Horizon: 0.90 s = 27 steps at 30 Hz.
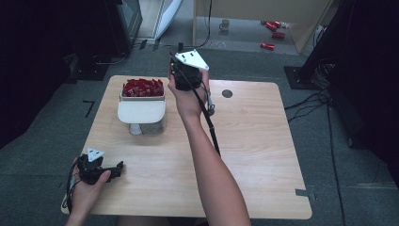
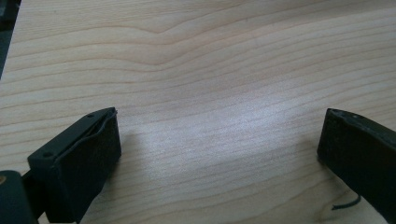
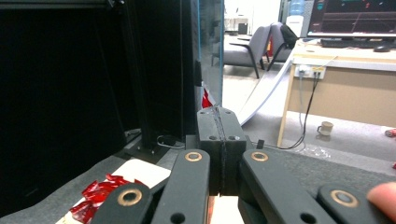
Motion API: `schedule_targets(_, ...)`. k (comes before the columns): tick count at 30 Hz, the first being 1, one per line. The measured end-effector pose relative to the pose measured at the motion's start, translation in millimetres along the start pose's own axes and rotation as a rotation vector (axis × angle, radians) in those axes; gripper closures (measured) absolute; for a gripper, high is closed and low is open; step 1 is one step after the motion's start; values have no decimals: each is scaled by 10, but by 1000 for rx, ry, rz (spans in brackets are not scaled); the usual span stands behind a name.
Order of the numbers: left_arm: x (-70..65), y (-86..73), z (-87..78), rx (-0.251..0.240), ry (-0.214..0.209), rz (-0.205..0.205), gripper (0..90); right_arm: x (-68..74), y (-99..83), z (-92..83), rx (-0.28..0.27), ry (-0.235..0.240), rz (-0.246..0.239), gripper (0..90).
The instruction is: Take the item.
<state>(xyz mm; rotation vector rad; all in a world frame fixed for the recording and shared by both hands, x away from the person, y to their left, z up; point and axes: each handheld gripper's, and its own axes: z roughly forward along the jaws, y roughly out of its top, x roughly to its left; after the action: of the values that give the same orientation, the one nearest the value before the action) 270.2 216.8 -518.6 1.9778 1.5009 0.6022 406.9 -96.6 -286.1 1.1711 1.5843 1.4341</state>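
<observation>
Right gripper [image 1: 184, 71] is up high, just above centre of the high view, and the thing it is nearest to is the white container [image 1: 141, 110] heaped with red pieces [image 1: 142, 87]. That container sits just left of and slightly below the gripper in the frame, on the far left part of the desk [image 1: 254, 155]. So whatever comes next turns on a short move leftward and down. In the right gripper view the red pieces [image 3: 100, 193] show at the lower left corner, well under the jaws, which are pressed flat together with nothing visible between them. The gripper there looks out level across the room rather than down at the desk, so I'd say it needs to tip downward before it can reach in.

The right forearm runs long from the bottom of the high view up to centre, hand wrapped round the gripper body, cable trailing back along the arm.

Left gripper [image 1: 113, 169] rests at the lower left of the high view, well apart from the container. Its own view shows the jaws spread wide over bare wood.
</observation>
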Motion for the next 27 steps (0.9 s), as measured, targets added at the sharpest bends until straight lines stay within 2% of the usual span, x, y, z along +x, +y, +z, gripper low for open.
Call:
schedule_targets(4, 0, 0, 0, 0, 0, 0, 0, -82, 2, -47, 10, -17, -16, 900)
schedule_targets(9, 0, 0, 1, -1, 0, 0, 0, -169, -130, -52, 40, -44, -29, 900)
schedule_targets(12, 0, 0, 0, -1, 0, 0, 0, -243, -326, -14, 79, -61, -26, 900)
schedule_targets(13, 1, 0, 0, -1, 1, 2, 0, -243, -326, -14, 79, -61, -26, 900)
schedule_targets(15, 1, 0, 0, 0, 1, 3, 0, -286, -447, 10, 103, -71, -20, 900)
schedule_targets(23, 0, -1, 0, 0, 0, 0, 0, -451, -970, 101, 201, -108, -9, 900)
schedule_targets(24, 0, -1, 0, 0, 0, 0, 0, -472, -1079, 109, 217, -109, -9, 900)
schedule_targets(27, 0, -1, 1, 0, 0, 1, 0, -481, -1175, 108, 233, -111, -9, 900)
